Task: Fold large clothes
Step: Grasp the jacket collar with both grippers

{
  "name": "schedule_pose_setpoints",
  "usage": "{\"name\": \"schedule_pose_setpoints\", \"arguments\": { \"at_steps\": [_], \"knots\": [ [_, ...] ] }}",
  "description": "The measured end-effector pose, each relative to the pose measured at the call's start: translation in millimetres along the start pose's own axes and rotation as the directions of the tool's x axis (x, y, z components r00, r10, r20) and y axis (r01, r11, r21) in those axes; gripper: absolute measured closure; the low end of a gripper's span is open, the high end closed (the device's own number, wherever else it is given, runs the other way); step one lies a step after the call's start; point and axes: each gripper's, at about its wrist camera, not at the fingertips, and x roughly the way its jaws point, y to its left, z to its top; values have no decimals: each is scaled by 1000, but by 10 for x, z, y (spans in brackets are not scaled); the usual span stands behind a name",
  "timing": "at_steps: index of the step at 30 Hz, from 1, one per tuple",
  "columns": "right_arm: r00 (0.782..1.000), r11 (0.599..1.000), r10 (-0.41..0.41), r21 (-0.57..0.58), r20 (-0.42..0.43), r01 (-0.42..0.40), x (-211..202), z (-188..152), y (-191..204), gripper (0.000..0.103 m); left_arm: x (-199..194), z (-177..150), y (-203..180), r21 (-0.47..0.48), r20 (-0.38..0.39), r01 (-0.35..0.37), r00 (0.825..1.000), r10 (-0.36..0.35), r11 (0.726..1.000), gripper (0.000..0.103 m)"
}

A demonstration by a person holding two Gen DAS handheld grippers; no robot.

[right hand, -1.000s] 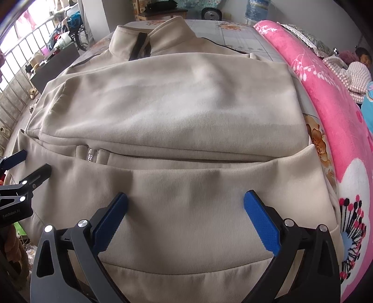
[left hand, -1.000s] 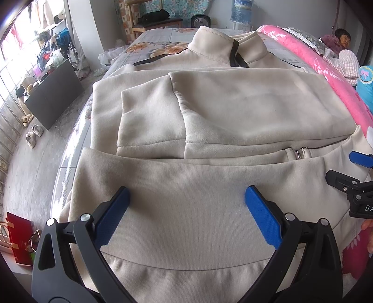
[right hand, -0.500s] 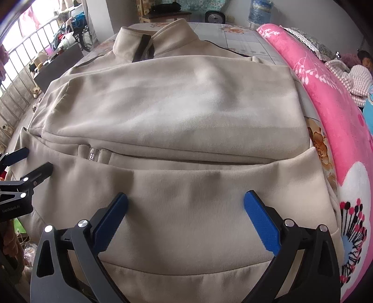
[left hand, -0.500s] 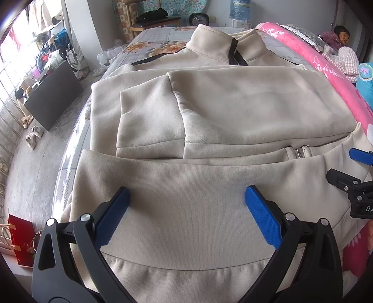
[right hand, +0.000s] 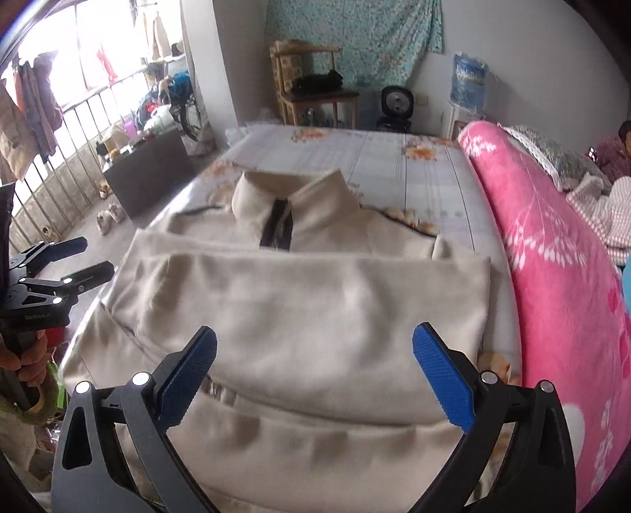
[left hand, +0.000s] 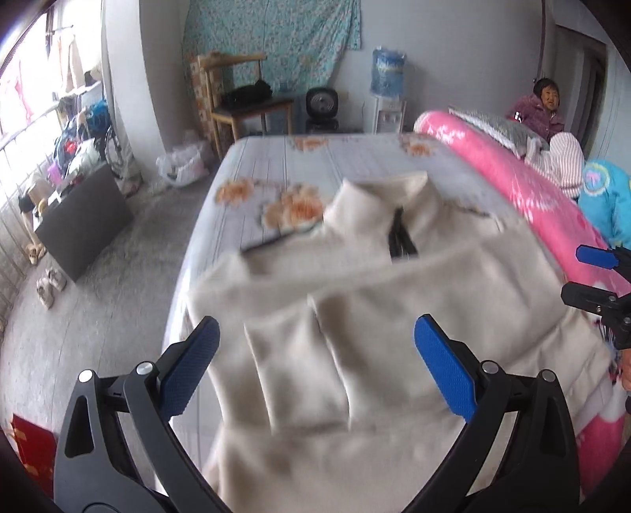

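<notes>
The left gripper (left hand: 315,363) hangs above the garment with its blue-padded jaws spread wide and nothing between them; in the right wrist view it appears at the left edge, held by a hand (right hand: 27,355) wrapped round its handle. The right gripper (right hand: 315,369) is likewise spread wide and empty, poised over the lower middle of the garment, and its jaws poke in at the right edge of the left wrist view. Beneath both lies the beige jacket (right hand: 307,300), spread flat on the bed (right hand: 414,165) with its stand-up collar (right hand: 292,205) pointing away from the cameras and a dark zip running down from it. Both sleeves are folded across the chest, forming a broad band over the body, and the hem end lies nearest the grippers. The left wrist view is blurred, so the fine creases there cannot be made out. Along the right side of the jacket, touching its edge, runs a rolled pink blanket (right hand: 552,276) with white flowers. At the far end of the bed stand a wooden chair (right hand: 311,79), a small black fan (right hand: 396,102) and a water dispenser (right hand: 467,90) against the grey wall, with a patterned teal cloth (right hand: 355,35) hanging behind. A person (left hand: 542,106) sits beyond the blanket at the far right.
</notes>
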Motion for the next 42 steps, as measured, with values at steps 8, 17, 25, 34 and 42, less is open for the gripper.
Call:
{"name": "schedule_pose_setpoints", "arguments": {
  "at_steps": [8, 17, 25, 34, 42],
  "knots": [
    [996, 994, 83, 77, -30, -80, 914, 1121, -375, 7, 952, 1068, 77, -79, -18, 69, 997, -71, 994, 9],
    [970, 983, 116, 165, -212, -82, 2161, 1444, -531, 44, 1963, 1289, -100, -125, -172, 118, 975, -138, 985, 53],
    [977, 990, 130, 71, -169, -119, 1901, 1359, -341, 91, 1862, 1245, -197, -86, -163, 152, 973, -164, 985, 91],
    [983, 990, 137, 41, -123, -133, 1284, 996, -294, 94, 1154, 1051, -292, -8, -84, 218, 972, -218, 976, 95],
    [985, 994, 112, 10, -130, -112, 1048, 479, -210, 95, 690, 612, -477, 94, -45, 231, 973, -227, 968, 102]
  ]
}}
